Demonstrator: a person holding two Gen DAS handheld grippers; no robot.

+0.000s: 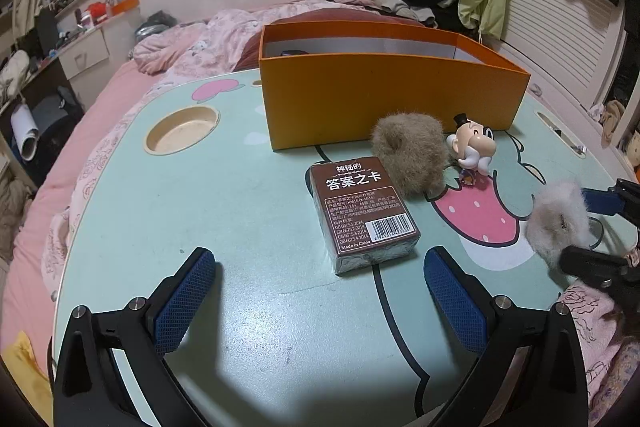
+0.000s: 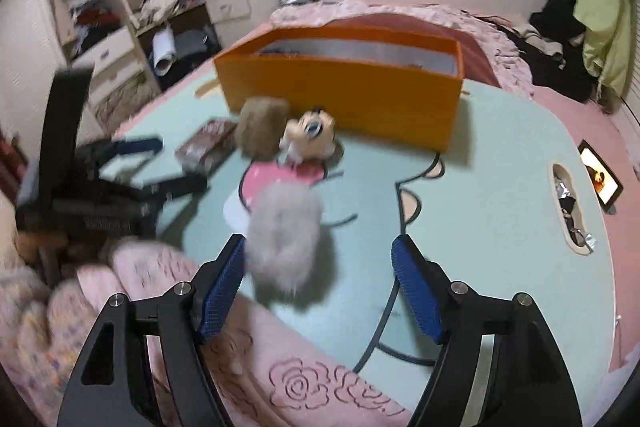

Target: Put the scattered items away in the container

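An orange open-topped box [image 1: 392,99] [image 2: 340,87] stands at the far side of the mint lap table [image 1: 240,207]. In front of it lie a brown fluffy ball [image 1: 408,155] [image 2: 262,131], a small moustached figurine [image 1: 474,147] [image 2: 308,137] and a brown card pack [image 1: 362,211] [image 2: 208,147]. My left gripper [image 1: 320,283] [image 2: 182,163] is open just short of the card pack, holding nothing. My right gripper [image 2: 320,243] [image 1: 574,225] is open, with a grey fluffy ball [image 2: 286,231] [image 1: 556,223] between its fingers, close against the left pad and apart from the right one.
A round cup recess [image 1: 182,131] sits at the table's far left, and a slot [image 2: 568,211] with clutter at its right edge. A lit screen [image 2: 602,181] lies on the pink bedding beyond. Pink quilt [image 2: 280,367] borders the near edge.
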